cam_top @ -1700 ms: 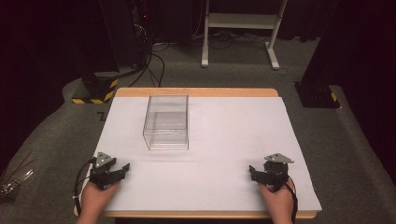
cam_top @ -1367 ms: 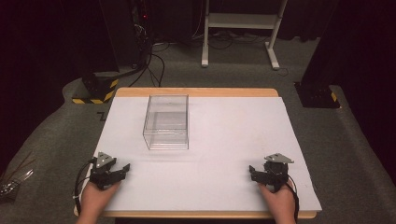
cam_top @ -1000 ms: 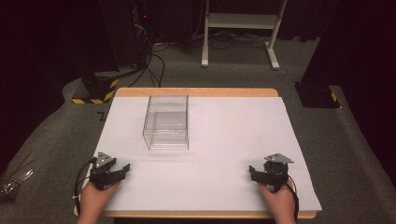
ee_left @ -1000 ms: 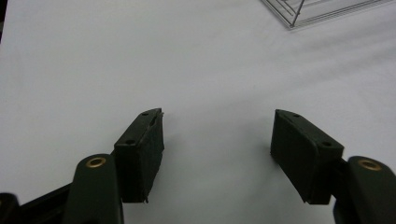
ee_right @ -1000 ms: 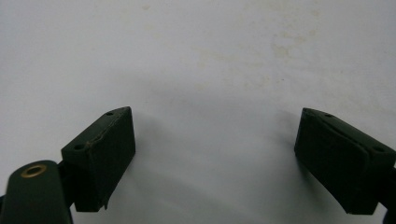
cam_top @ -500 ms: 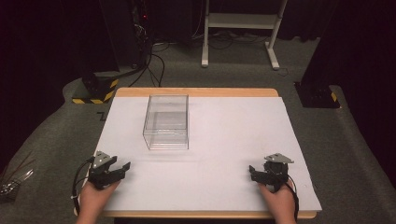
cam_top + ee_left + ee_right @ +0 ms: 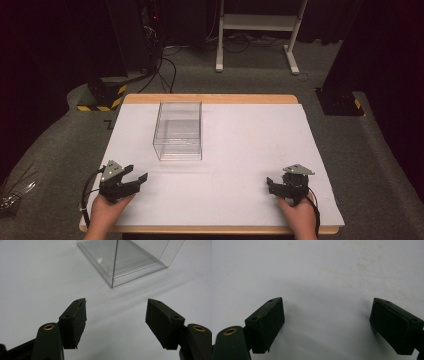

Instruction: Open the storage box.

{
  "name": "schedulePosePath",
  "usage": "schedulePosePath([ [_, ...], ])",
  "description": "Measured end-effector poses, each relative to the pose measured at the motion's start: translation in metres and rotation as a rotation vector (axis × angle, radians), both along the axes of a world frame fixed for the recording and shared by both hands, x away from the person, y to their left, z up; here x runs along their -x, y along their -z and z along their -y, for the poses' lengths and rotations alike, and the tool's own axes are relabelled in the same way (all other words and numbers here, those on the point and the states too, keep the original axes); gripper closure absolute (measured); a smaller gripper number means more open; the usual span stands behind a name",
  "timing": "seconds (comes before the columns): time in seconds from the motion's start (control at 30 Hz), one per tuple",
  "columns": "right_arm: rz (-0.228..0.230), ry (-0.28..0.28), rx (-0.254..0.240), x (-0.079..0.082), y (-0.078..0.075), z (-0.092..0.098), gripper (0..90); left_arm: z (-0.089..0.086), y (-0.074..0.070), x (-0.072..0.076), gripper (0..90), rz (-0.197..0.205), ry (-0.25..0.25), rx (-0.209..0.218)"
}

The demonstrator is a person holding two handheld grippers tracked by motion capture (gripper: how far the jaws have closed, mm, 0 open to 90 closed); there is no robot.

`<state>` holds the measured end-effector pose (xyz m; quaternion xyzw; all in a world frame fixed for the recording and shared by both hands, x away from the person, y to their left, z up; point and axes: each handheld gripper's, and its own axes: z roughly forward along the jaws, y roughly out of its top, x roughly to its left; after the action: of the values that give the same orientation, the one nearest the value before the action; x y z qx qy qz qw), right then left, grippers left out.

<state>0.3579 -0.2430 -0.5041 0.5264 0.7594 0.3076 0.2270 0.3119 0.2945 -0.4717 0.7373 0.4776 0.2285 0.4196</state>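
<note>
Left gripper (image 7: 116, 315) faces clear, empty plastic box (image 7: 130, 257).

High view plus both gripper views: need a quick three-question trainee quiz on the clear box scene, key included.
1. True or false: the clear rectangular plastic box has something inside it.
2. Which is nearer the box: A the left gripper, B the right gripper?
3. Fill in: both grippers' jaws stand ___, nothing between them, above the white sheet covering the wooden table.

Key: 1 false, it looks empty. 2 A. 3 open.
</note>
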Motion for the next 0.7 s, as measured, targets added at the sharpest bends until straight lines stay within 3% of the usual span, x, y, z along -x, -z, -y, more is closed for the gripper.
schedulePosePath([
  [0.27,0.003,-0.002,0.001,0.0,0.0,0.0,12.3,0.01,-0.005,-0.001,32.9,0.023,0.028,0.015],
  [0.33,0.0,-0.002,0.001,0.0,0.0,0.0,12.3,0.013,-0.007,0.0,31.8,0.022,0.042,0.054],
  [0.43,0.0,-0.002,0.002,0.0,0.0,0.0,12.3,0.016,-0.009,0.0,30.8,0.025,0.06,0.077],
  [0.7,0.0,-0.003,0.001,0.0,0.0,0.0,12.3,0.03,-0.014,-0.006,33.8,0.035,0.107,0.073],
])
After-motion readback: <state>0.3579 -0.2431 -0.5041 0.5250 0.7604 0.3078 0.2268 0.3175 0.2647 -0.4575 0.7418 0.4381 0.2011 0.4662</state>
